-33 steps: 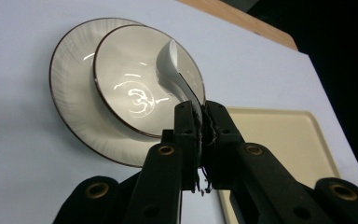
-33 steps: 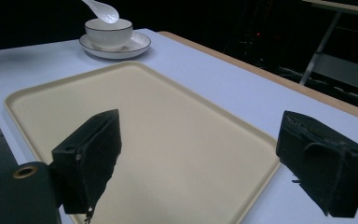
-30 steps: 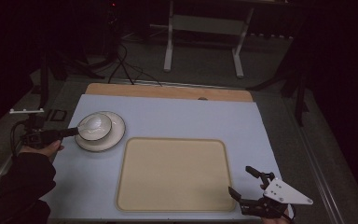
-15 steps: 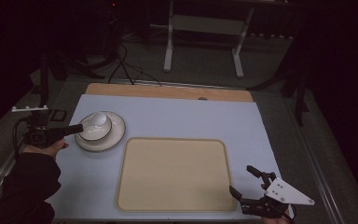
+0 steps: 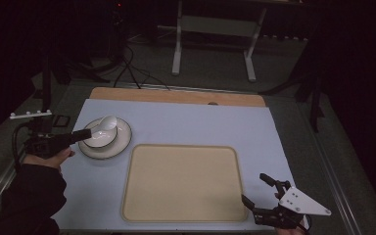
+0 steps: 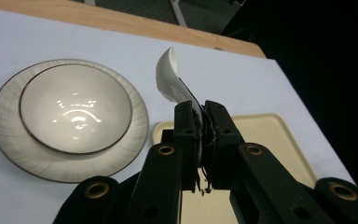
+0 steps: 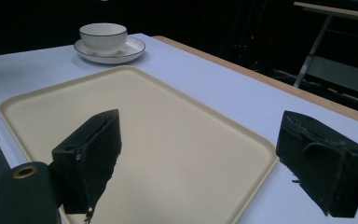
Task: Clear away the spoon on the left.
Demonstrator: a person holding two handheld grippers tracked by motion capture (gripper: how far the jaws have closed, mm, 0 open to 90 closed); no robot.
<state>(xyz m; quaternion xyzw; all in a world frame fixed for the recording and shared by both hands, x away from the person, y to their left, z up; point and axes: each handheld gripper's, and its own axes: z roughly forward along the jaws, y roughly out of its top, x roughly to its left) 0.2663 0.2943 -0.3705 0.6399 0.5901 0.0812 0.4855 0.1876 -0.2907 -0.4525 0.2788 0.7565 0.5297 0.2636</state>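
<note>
Gripping white spoon by handle, left gripper jaws clamped tight; spoon's bowl end raised above white bowl. Bowl sits on ribbed saucer, dark rim line on both, at table's left side, on pale blue cover. Beige tray lies empty just right of saucer, toward near edge. Right gripper hovers at tray's near right corner, jaws spread wide, nothing between them. Person's left hand and dark sleeve behind left gripper.
</note>
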